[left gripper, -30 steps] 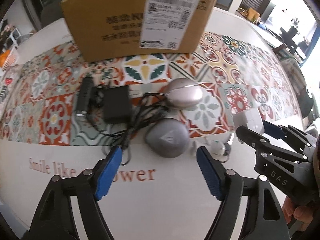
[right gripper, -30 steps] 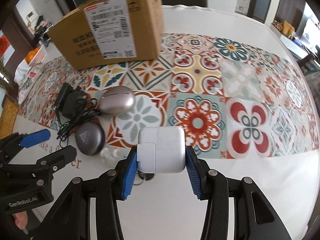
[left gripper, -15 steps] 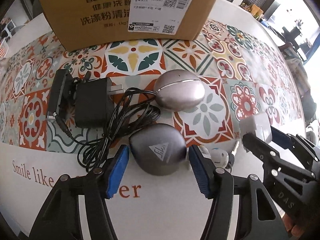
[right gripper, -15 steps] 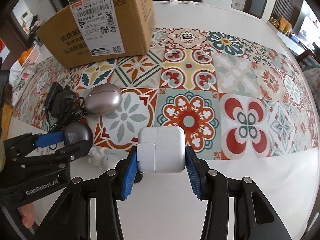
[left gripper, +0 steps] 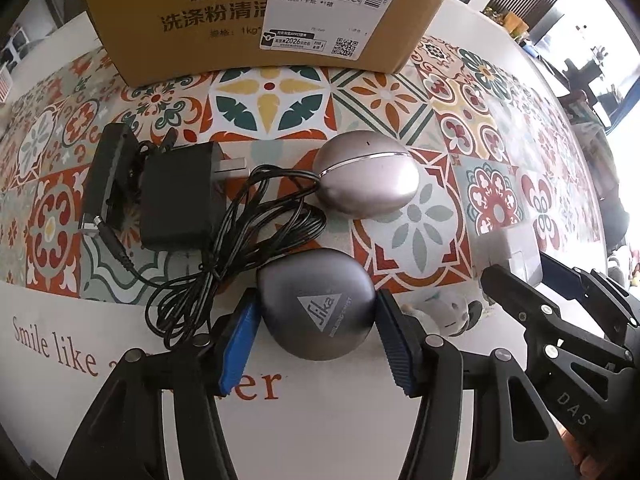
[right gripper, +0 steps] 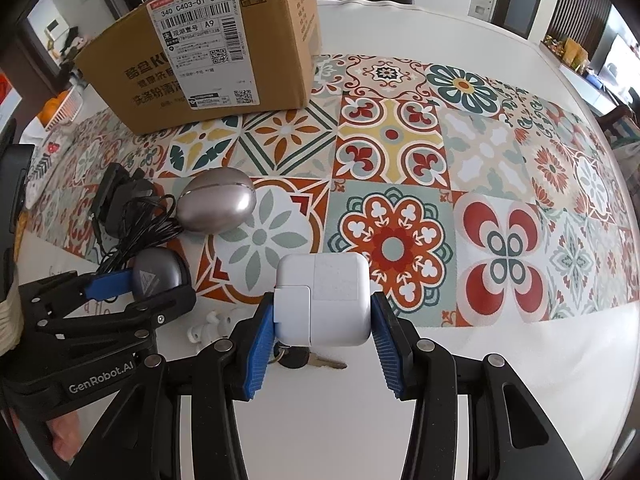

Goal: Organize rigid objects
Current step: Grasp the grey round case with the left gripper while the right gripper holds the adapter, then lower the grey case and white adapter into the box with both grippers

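A dark grey rounded case (left gripper: 316,304) with a triangle logo lies at the patterned mat's near edge. My left gripper (left gripper: 316,320) points down over it, jaws closing, and both blue pads touch its sides. The right wrist view shows that same gripper (right gripper: 136,292) at the left. My right gripper (right gripper: 322,320) is shut on a white charger cube (right gripper: 324,300) and holds it above the table. A silver egg-shaped case (left gripper: 366,178) rests just behind the grey one. A black power adapter (left gripper: 178,196) with a tangled cable lies to its left.
A cardboard box (left gripper: 224,12) stands at the back of the patterned mat (right gripper: 400,240). A flat black device (left gripper: 106,176) lies beside the adapter. A small white figure (right gripper: 208,326) and a key (right gripper: 316,360) sit on the white table between the grippers.
My left gripper came down and forward over the dark grey case, and its jaws narrowed until the pads met its sides. The right gripper kept still with the charger.
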The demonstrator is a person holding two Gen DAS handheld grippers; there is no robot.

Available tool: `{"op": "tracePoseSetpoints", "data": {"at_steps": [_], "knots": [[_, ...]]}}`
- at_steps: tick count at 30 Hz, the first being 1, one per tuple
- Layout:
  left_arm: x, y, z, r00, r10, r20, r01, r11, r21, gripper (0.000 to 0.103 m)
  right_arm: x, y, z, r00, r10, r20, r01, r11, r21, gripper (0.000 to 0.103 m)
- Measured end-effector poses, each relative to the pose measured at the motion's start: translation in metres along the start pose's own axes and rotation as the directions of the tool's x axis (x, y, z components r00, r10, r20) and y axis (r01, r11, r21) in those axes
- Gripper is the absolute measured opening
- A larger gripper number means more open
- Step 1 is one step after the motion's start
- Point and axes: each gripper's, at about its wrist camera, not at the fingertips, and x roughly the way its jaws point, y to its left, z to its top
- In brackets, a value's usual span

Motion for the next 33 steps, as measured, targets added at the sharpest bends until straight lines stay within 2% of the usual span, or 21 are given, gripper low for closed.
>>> {"op": "tracePoseSetpoints", "data": {"at_steps": [8,15,24,33], "knots": [[-0.028,0.001,-0.012,0.999,-0.015,0.042,0.014,1.0,0.023,0.057,-0.019,0.006,-0.004,1.0,-0.001,0.027,0.0,1.0,0.016,0.047],[-0.065,0.005,-0.017,0.991,0.001,0.131,-0.009,0.998,0.056,0.057,-0.042,0.019,-0.005,0.997,0.006,0.074,-0.008,1.0,0.025,0.047],[-0.111,0.023,-0.014,0.969,0.016,0.246,-0.031,0.998,0.058,0.057,-0.075,0.047,0.002,0.988,0.01,0.155,-0.011,1.0,0.007,0.047],[-0.159,0.042,-0.009,0.933,0.042,0.358,-0.061,0.997,0.04,0.057,-0.108,0.078,0.02,0.967,0.043,0.25,-0.034,0.999,-0.038,0.047]]}}
